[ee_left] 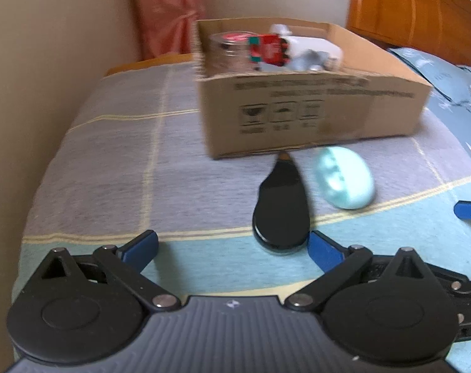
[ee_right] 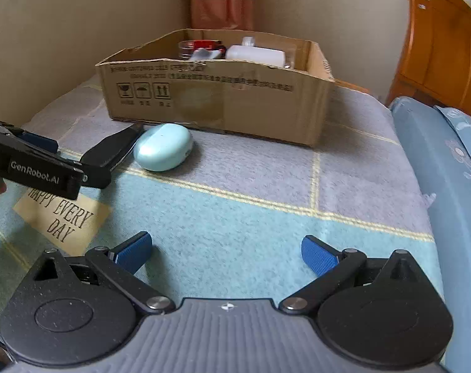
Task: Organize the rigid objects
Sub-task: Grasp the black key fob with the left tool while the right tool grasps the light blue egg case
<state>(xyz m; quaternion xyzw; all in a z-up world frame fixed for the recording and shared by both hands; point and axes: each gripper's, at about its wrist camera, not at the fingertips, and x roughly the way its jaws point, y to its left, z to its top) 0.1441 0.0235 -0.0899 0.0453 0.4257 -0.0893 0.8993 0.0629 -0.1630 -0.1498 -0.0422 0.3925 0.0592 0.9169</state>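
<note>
Jaws of the left gripper [ee_left: 232,245] are spread wide, nothing held; a black teardrop object [ee_left: 280,208] lies just ahead, beside a pale blue oval case [ee_right: 163,147]; the right gripper [ee_right: 226,253] is likewise open; a cardboard box [ee_right: 223,99] is seen behind, toward the bed's [ee_right: 235,217] far edge.

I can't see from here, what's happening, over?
Left gripper and right gripper open, empty. Black teardrop-shaped object and pale blue oval case lie on bed before brown cardboard box. Nothing blocking.
</note>
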